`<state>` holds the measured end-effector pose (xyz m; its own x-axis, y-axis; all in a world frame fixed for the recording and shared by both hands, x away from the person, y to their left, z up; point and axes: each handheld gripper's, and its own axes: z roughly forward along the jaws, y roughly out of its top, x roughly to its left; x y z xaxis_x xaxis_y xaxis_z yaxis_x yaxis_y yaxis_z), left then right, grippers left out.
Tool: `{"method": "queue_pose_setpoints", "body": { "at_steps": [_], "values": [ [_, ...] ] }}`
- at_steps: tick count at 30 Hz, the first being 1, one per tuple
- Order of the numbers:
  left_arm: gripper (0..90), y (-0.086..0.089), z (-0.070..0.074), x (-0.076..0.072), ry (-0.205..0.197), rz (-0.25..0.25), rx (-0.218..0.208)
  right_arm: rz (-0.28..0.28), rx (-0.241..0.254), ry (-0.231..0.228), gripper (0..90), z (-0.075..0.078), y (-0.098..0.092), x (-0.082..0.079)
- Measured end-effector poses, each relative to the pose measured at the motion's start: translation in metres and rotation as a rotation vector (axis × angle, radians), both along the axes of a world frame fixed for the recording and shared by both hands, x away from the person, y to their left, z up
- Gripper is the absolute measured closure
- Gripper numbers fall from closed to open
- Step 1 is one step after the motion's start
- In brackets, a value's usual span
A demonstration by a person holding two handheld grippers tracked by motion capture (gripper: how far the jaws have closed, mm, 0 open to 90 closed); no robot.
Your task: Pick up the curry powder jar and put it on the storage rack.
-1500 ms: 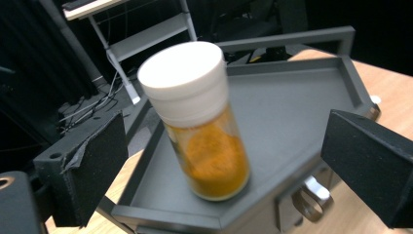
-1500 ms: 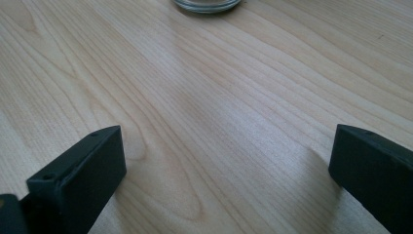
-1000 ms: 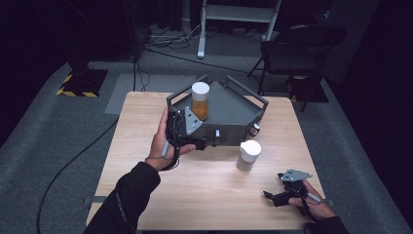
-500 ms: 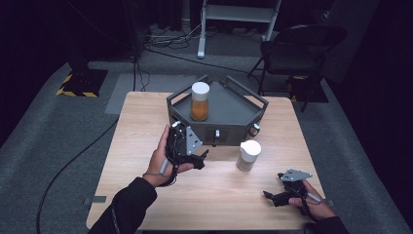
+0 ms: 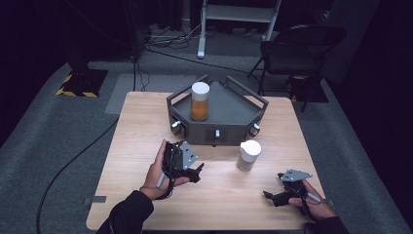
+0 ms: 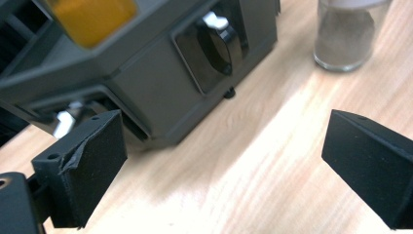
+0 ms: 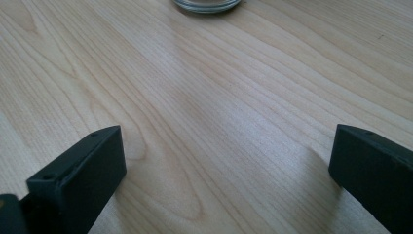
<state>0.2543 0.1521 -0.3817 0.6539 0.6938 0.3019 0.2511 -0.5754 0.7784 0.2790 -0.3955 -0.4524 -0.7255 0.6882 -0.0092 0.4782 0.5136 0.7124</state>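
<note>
Now left gripper [image 5: 195,171] with fingers spread wide and empty, low over table [image 5: 146,122] before grey tray [image 5: 229,109], white-capped jar [image 5: 249,155] just right, contents perhaps powder, right gripper [image 5: 272,195] likewise released, near front edge.

The table [image 5: 146,122] is pale, smooth wood with visible grain, the tray [image 5: 229,109] matt grey, the jars [image 5: 249,155] clear glass with white lids, the gripper jaws matt black.

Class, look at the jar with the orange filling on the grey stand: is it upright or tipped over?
Upright. The jar stands on its base on the grey stand, white lid on top.
</note>
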Motion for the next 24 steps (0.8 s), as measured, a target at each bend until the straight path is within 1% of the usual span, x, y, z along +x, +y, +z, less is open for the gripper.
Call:
{"method": "queue_pose_setpoints", "body": {
  "at_steps": [7, 10, 15, 16, 17, 19, 22, 24],
  "values": [
    [2.6, 0.004, -0.013, -0.005, 0.011, 0.017, 0.027, 0.0, 0.0, 0.0, 0.0, 0.0, 0.0, 0.0],
    [2.6, 0.008, -0.018, -0.007, 0.025, 0.033, 0.031, 0.0, 0.0, 0.0, 0.0, 0.0, 0.0, 0.0],
    [2.6, 0.015, -0.027, -0.01, 0.03, 0.058, 0.045, 0.0, 0.0, 0.0, 0.0, 0.0, 0.0, 0.0],
    [2.6, 0.017, -0.029, -0.01, 0.029, 0.067, 0.044, 0.0, 0.0, 0.0, 0.0, 0.0, 0.0, 0.0],
    [2.7, 0.02, -0.03, -0.01, 0.034, 0.071, 0.045, 0.0, 0.0, 0.0, 0.0, 0.0, 0.0, 0.0],
    [2.6, 0.025, -0.033, -0.009, 0.048, 0.088, 0.032, 0.0, 0.0, 0.0, 0.0, 0.0, 0.0, 0.0],
    [2.6, 0.031, -0.036, -0.009, 0.065, 0.111, 0.033, 0.0, 0.0, 0.0, 0.0, 0.0, 0.0, 0.0],
    [2.7, 0.036, -0.04, -0.009, 0.078, 0.126, 0.019, 0.0, 0.0, 0.0, 0.0, 0.0, 0.0, 0.0]
  ]
}}
